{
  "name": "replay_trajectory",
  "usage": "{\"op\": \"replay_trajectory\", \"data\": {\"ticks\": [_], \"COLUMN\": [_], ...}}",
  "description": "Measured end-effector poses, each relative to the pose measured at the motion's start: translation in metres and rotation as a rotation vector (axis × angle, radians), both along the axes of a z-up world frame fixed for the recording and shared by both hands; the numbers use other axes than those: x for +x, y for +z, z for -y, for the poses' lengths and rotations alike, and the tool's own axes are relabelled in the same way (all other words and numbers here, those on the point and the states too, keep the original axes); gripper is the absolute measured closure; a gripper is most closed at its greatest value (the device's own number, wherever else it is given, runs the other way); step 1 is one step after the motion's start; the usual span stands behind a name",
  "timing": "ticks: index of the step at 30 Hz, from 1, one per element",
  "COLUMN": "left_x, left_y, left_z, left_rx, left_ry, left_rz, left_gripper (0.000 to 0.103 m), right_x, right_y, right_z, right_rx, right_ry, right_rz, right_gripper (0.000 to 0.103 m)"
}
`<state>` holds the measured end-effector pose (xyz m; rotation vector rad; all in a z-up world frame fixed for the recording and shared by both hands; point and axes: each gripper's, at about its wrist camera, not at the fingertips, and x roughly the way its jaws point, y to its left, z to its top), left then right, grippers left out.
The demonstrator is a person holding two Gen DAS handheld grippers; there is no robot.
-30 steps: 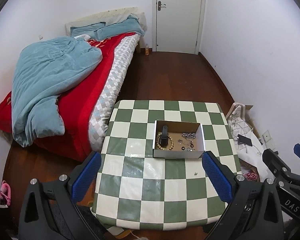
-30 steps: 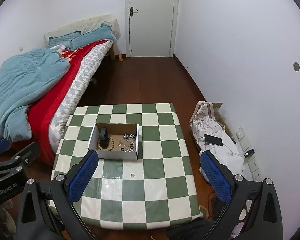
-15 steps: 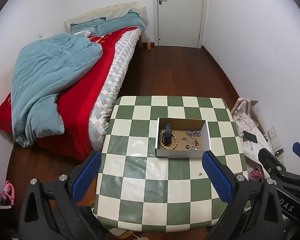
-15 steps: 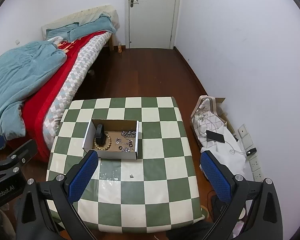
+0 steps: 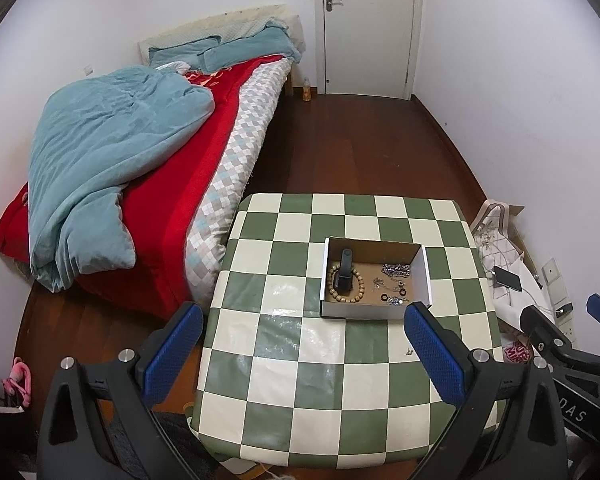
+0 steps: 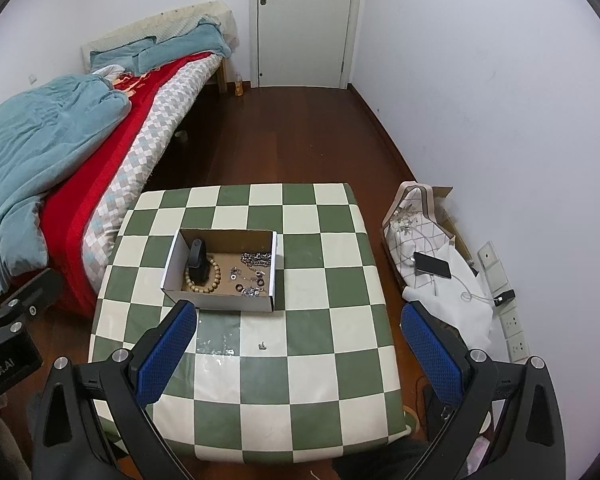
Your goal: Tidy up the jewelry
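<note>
Left gripper (image 5: 304,344) and right gripper (image 6: 300,344) apparently level, jaws spread wide

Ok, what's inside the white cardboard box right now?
White cardboard box holds a wooden bead bracelet, a black band, a silver chain and small rings. Its near wall hides the front floor.

An open white cardboard box (image 6: 220,272) holds a bead bracelet (image 6: 203,276), chain (image 6: 256,258) and rings (image 6: 249,280).
</note>
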<state>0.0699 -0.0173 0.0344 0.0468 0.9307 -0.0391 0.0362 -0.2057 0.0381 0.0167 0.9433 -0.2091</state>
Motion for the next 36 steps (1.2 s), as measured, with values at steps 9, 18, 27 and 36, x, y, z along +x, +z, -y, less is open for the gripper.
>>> {"op": "replay_trajectory", "data": {"ticks": [9,18,27,36], "left_x": [0.0002,0.0002,-0.0009,-0.0017], "left_y": [-0.0014,-0.0025,-0.0033,-0.0032], "left_z": [-0.0024,-0.0044,-0.0061,-0.0056], "left_rx": [0.003,0.005,0.003,0.001], "left_ry": [0.008,0.011,0.009,0.010], "left_rz": [0.005,0.005,0.003,0.003], "left_gripper": [0.000,0.000,0.000,0.000], "right_x": [0.0028,0.0030,0.0035,0.0036], "right_y": [-0.0039,-0.0049,-0.0032,-0.0031], "right_z": [-0.0011,-0.0027,-0.0050,-0.0054], "right_rx": [-0.002,0.000,-0.002,-0.002], "right_ry": [0.003,0.007,0.012,0.013], "right_rz": [-0.011,-0.007,-0.004,-0.005], "right_gripper": [0.000,0.000,0.000,0.000]}}
